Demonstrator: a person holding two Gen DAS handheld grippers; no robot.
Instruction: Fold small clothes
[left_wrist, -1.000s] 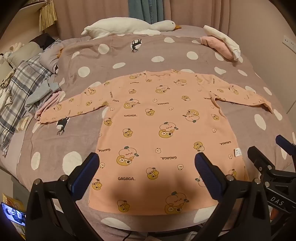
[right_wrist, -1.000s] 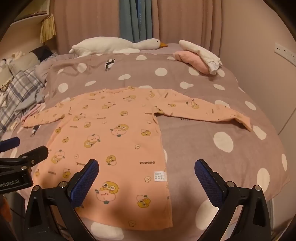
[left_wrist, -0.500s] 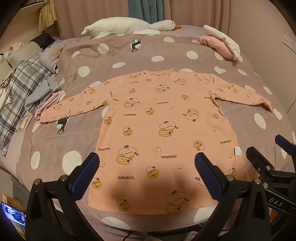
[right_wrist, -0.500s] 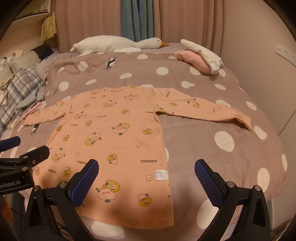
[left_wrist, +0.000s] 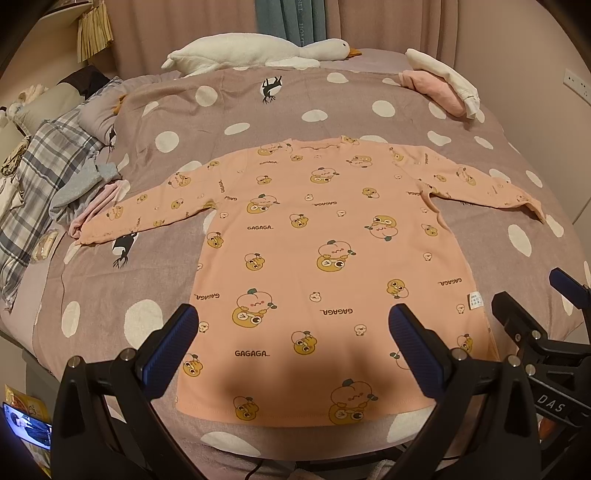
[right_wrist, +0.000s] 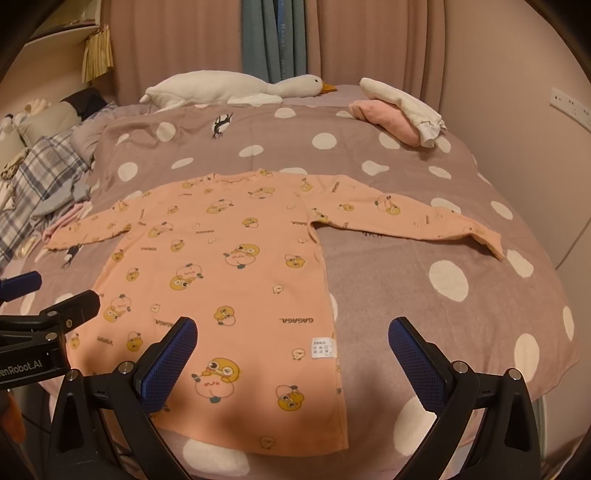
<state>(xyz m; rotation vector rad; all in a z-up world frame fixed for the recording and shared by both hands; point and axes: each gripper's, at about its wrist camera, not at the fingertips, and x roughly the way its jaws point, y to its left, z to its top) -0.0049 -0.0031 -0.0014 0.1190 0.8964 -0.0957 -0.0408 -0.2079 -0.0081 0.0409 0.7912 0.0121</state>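
both my tongs have eased back and a little upward over the last second, so more of the near hem now shows beneath them. my left tongs (left_wrist: 291, 341) and right tongs (right_wrist: 291, 354) are both released, jaws spread wide, holding nothing, hovering above the near edge of the bed.

the peach shirt (left_wrist: 325, 266) lies flat and face up on the spotted bedspread (right_wrist: 443, 302), both sleeves stretched out sideways, hem toward me. nothing is folded yet, i judge. for a clean first fold i'd take one sleeve by its cuff, say the right cuff (right_wrist: 484, 236), pinch only the top layer of cloth and not the bedspread, and carry it across the chest so it lies straight.

the bed is soft, so a deep pinch may drag the cover. beyond lie a plush goose (right_wrist: 236, 86), a pink and white bundle (right_wrist: 399, 114), plaid bedding (left_wrist: 40, 177) on the left, and curtains behind.
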